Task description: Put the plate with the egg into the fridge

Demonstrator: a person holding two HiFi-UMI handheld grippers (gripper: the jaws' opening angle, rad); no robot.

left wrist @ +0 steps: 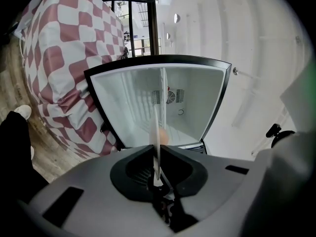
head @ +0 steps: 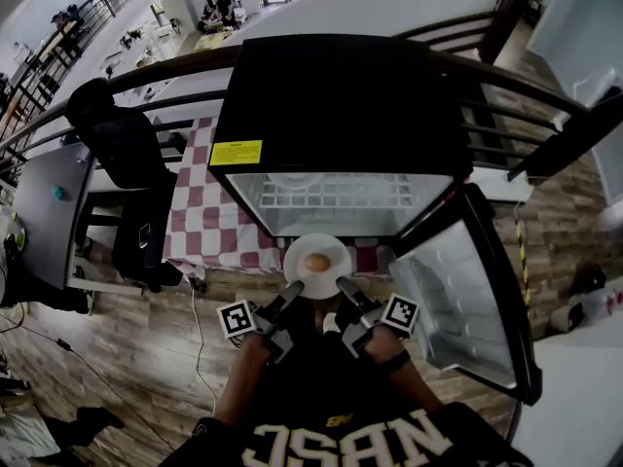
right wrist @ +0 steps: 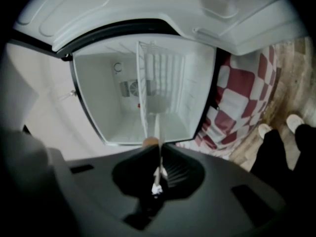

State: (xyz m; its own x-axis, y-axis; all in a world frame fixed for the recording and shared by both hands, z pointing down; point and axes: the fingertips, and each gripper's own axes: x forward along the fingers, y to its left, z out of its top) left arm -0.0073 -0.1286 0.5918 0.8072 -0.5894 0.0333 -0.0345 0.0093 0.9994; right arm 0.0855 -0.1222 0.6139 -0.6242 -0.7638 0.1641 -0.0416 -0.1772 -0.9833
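Head view: left gripper (head: 295, 291) & right gripper (head: 343, 286) both clamped on near rim of plate (head: 335, 251), egg (head: 316, 262) centred. Fridge (head: 336, 105) open, straight ahead.

The place is an open-plan office or lab workspace on a raised gallery, not a home kitchen. A dark curved railing (head: 175, 66) runs across at 12 o'clock. Beyond it, toward 11 o'clock, cluttered workstations (head: 219, 13) stand on a lower level. A small black fridge (head: 341, 95) sits on a red-and-white checked tablecloth (head: 200, 222). At 9 o'clock are a jacket-draped chair (head: 117, 144) and a grey table (head: 44, 212). A loose cable (head: 200, 339) trails over the wood-plank floor (head: 127, 358).
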